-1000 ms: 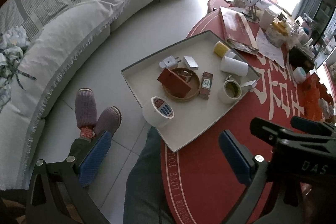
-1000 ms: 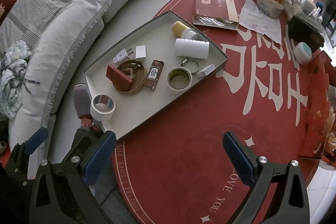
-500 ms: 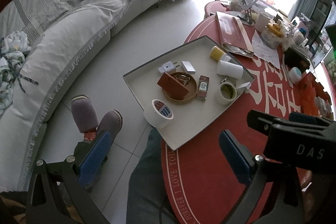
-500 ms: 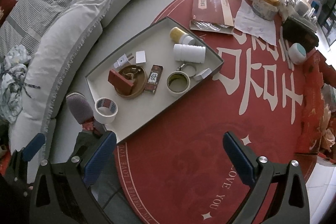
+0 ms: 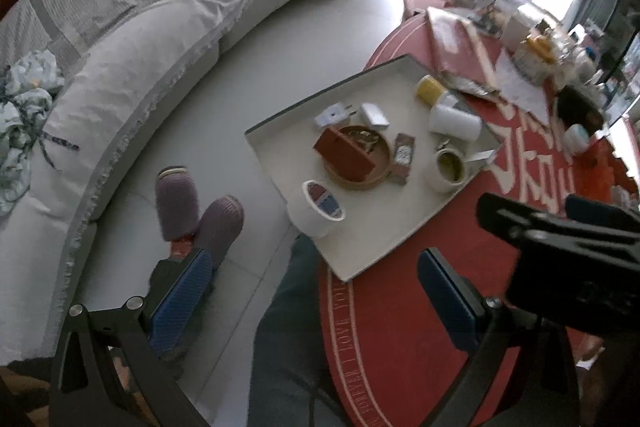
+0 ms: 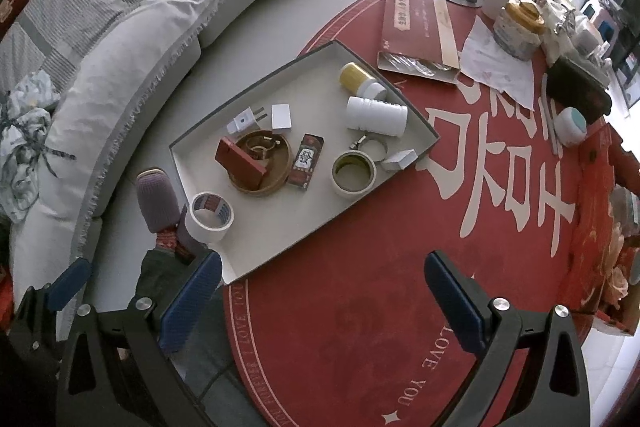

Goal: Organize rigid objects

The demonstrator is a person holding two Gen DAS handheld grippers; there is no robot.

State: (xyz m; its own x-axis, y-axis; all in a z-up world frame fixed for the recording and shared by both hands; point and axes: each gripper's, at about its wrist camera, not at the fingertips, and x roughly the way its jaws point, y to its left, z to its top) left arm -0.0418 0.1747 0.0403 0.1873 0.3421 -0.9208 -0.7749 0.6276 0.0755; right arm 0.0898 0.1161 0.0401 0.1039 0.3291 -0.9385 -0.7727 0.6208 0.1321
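A shallow cream tray (image 6: 280, 239) lies on the red round table (image 6: 360, 327). It holds a white tape roll (image 6: 211, 217), a wooden dish (image 6: 262, 163) with a red box (image 6: 240, 163) in it, a dark red packet (image 6: 306, 161), a yellowish tape roll (image 6: 354, 173), a white bottle (image 6: 376, 115), a yellow-capped jar (image 6: 356, 77) and a white plug (image 6: 242, 121). The tray also shows in the left wrist view (image 5: 380, 227). My left gripper (image 5: 316, 291) is open and empty, high above the table edge. My right gripper (image 6: 320, 299) is open and empty, near the tray's front edge.
A red flat box (image 6: 416, 27), papers, a jar (image 6: 518, 27) and clutter crowd the table's far side. A white sofa (image 6: 120, 47) curves at the left. The person's slippered feet (image 5: 196, 207) and knee (image 5: 288, 327) are below the table edge.
Both grippers have drifted a little; the tray sits slightly lower and nearer in the views. Nothing was picked up or moved in the tray.
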